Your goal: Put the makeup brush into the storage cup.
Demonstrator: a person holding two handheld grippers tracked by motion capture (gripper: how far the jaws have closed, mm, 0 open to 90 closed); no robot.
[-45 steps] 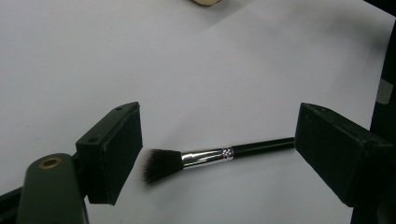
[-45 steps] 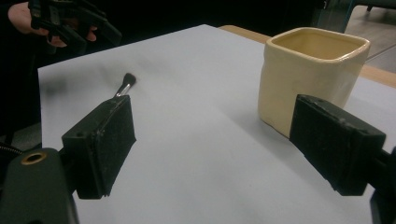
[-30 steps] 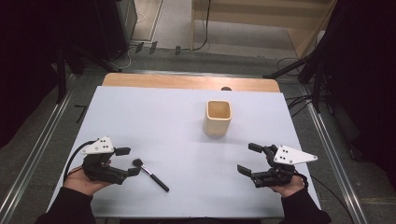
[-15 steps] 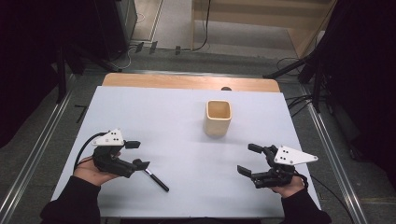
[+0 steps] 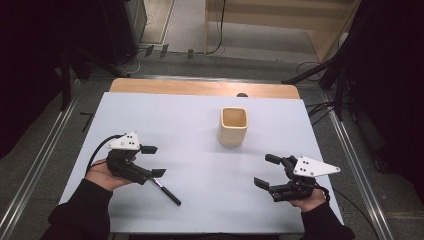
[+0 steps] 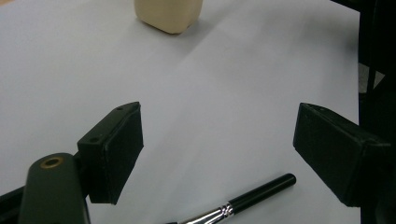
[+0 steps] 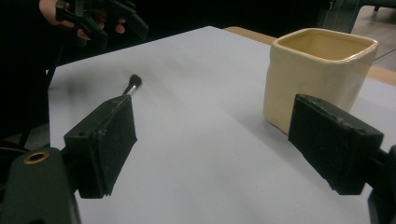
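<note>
Brush (image 5: 165, 191), black-handled with a silver ferrule, lies flat on the white counter (image 5: 190, 125) near its front left part, handle end toward the person. Over the last second the left gripper (image 5: 153, 161) has moved in from the counter's left edge toward the middle and now hangs over the bristle end of the brush, where a moment ago it sat beside it. That reads as the approach to a pick-up, probably with the cream cup (image 5: 233, 126) farther back as the place to drop it, though the brush itself has not shifted.

The left gripper is held low, tilted forward and down, its jaws spread wide; in the left gripper view the brush handle (image 6: 243, 200) runs across the bottom between them, untouched. The hand wraps the gripper body from behind, wrist close to the counter.

The right gripper (image 5: 267, 172) has stayed put at the front right, jaws likewise apart and empty, pointing toward the cup.
</note>
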